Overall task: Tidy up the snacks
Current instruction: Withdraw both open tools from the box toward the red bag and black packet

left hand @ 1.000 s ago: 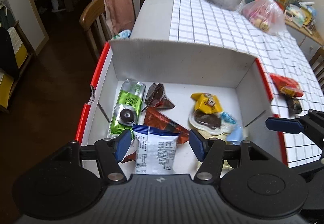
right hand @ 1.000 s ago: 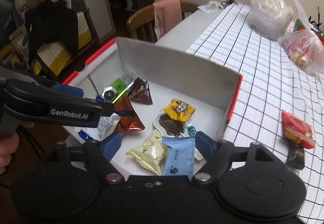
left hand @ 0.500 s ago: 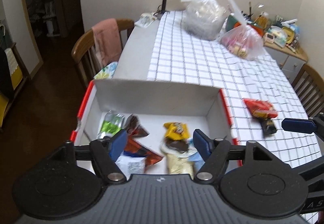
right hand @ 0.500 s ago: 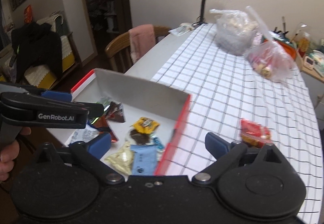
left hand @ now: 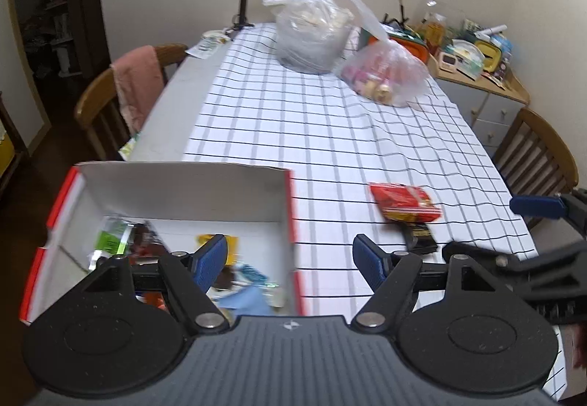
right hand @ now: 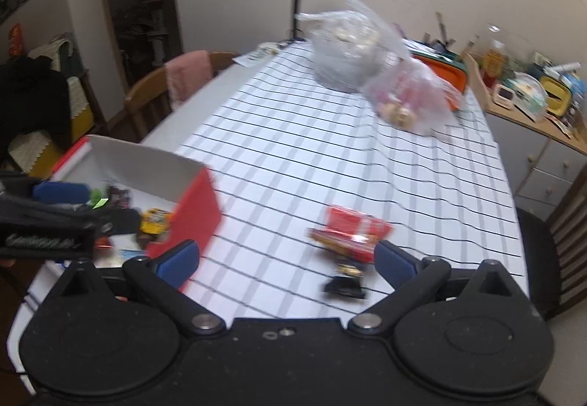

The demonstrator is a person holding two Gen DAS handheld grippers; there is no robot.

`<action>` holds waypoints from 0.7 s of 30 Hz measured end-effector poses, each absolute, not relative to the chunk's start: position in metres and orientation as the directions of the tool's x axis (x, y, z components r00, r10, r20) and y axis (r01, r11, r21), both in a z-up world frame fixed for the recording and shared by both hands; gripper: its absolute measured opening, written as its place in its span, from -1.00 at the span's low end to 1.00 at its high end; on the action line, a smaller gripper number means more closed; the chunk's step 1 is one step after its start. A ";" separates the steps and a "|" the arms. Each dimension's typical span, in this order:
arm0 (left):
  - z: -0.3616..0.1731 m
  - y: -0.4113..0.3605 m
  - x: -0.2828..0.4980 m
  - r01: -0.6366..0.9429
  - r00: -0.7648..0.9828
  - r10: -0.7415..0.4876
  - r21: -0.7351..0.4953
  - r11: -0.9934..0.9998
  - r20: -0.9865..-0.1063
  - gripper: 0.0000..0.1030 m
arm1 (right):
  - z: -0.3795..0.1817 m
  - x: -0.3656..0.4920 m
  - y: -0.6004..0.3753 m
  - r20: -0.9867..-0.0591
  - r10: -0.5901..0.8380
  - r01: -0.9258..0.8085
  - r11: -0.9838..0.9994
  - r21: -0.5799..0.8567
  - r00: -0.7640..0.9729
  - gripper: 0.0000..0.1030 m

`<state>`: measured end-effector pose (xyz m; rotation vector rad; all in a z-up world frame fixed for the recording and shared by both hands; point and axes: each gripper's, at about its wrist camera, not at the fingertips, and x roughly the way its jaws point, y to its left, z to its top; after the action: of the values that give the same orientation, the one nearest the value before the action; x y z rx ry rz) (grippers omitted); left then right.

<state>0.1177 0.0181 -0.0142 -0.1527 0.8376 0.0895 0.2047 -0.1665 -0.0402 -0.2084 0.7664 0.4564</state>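
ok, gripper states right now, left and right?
Left gripper: open, holding nothing, jaws have just been opening.
Right gripper: open wide, holding nothing, jaws have just been opening.

Each claw is matte black, with two round discs, silver pivot screws and blue pads: left claw (left hand: 290, 259), right claw (right hand: 286, 261).

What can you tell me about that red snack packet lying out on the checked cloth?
The red snack packet is a shiny, crinkled plastic wrapper, red with a yellowish patch at one end; its print is too blurred to read. It lies flat on the checked tablecloth, outside the box and to its right. A small dark packet lies against its near edge, apparently touching or partly tucked under it. Nothing grips it: in the right wrist view it sits just ahead of the open right hand-held gripper.
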 end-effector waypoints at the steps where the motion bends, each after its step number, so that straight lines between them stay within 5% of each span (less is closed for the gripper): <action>1: -0.015 0.010 0.121 -0.136 0.664 0.015 -0.101 0.986 -0.747 0.46 | -0.042 0.213 -0.175 -0.713 0.313 -0.457 0.890 -0.011 0.627 0.97; 21: -0.053 -0.075 0.180 -0.189 0.626 0.050 -0.089 0.978 -0.779 0.46 | -0.142 0.380 -0.179 -0.878 0.260 -0.308 0.941 0.138 0.402 0.98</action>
<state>0.1805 -0.0754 -0.0528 -0.1688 0.8854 0.1380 0.3799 -0.1791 -0.1416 -0.0485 1.1002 0.3592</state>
